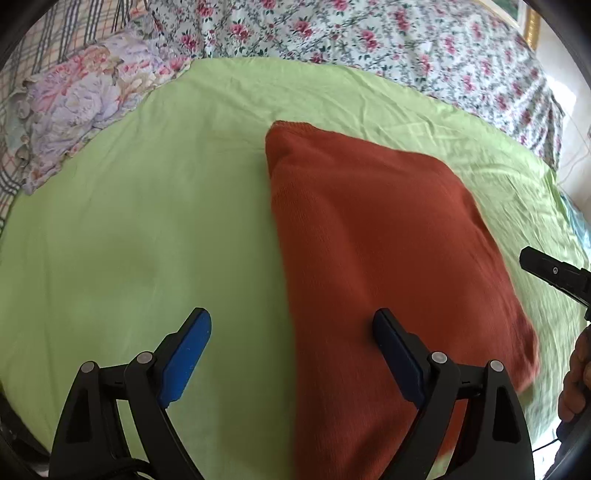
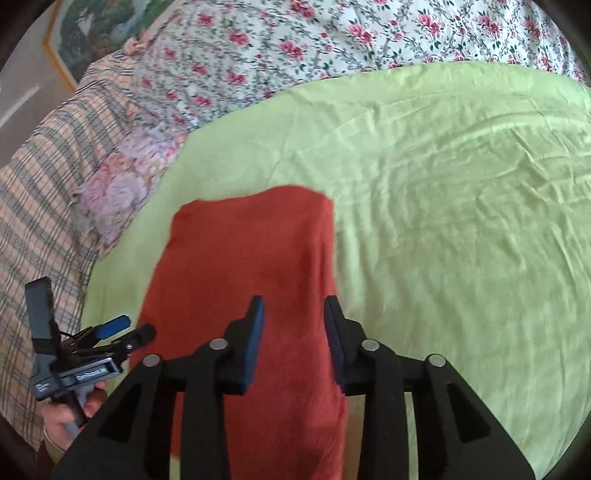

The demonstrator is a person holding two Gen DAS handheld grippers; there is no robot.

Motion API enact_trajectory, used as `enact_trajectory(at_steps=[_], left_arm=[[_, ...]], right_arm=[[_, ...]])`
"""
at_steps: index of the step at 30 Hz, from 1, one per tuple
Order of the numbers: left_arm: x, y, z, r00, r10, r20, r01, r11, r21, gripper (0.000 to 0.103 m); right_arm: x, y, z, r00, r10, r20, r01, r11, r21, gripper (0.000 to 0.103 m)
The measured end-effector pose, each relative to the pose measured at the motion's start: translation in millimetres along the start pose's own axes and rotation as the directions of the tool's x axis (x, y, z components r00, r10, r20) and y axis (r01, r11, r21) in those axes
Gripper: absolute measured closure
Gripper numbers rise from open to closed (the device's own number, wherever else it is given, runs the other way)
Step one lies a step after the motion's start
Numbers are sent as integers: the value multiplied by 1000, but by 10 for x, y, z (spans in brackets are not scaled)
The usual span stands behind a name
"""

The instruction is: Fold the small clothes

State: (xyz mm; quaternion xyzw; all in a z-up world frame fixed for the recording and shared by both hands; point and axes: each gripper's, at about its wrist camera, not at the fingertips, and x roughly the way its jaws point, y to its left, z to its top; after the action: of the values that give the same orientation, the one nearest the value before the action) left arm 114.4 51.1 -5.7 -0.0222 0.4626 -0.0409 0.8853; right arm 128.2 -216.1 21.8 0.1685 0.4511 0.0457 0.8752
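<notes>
A rust-orange knitted garment (image 1: 369, 236) lies folded into a rectangle on a light green sheet (image 1: 147, 206); it also shows in the right wrist view (image 2: 251, 258). My left gripper (image 1: 291, 332) is open wide and empty, hovering over the garment's near left edge, one finger over the sheet, one over the garment. My right gripper (image 2: 293, 317) is open with a narrower gap and empty, above the garment's near right part. The left gripper also shows at the left of the right wrist view (image 2: 125, 328). The right gripper's tip (image 1: 546, 269) shows at the right edge of the left wrist view.
A floral quilt (image 1: 369, 33) lies along the far side of the green sheet (image 2: 461, 221). A pastel floral pillow (image 1: 81, 107) and a plaid blanket (image 2: 40, 206) lie at the left. A framed picture (image 2: 96, 29) hangs behind.
</notes>
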Motion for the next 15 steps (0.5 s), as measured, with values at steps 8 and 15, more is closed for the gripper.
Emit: enact_trajectory(at_steps=[8, 15], left_arm=[[-334, -68, -480, 1000, 6, 9, -6, 1000, 22, 13], [-473, -35, -779, 999, 38, -2, -38, 999, -6, 9]], right_arm=[[-305, 281, -527, 999, 5, -33, -8, 997, -80, 45], [-463, 493, -898, 998, -32, -56, 20, 981, -193, 15]])
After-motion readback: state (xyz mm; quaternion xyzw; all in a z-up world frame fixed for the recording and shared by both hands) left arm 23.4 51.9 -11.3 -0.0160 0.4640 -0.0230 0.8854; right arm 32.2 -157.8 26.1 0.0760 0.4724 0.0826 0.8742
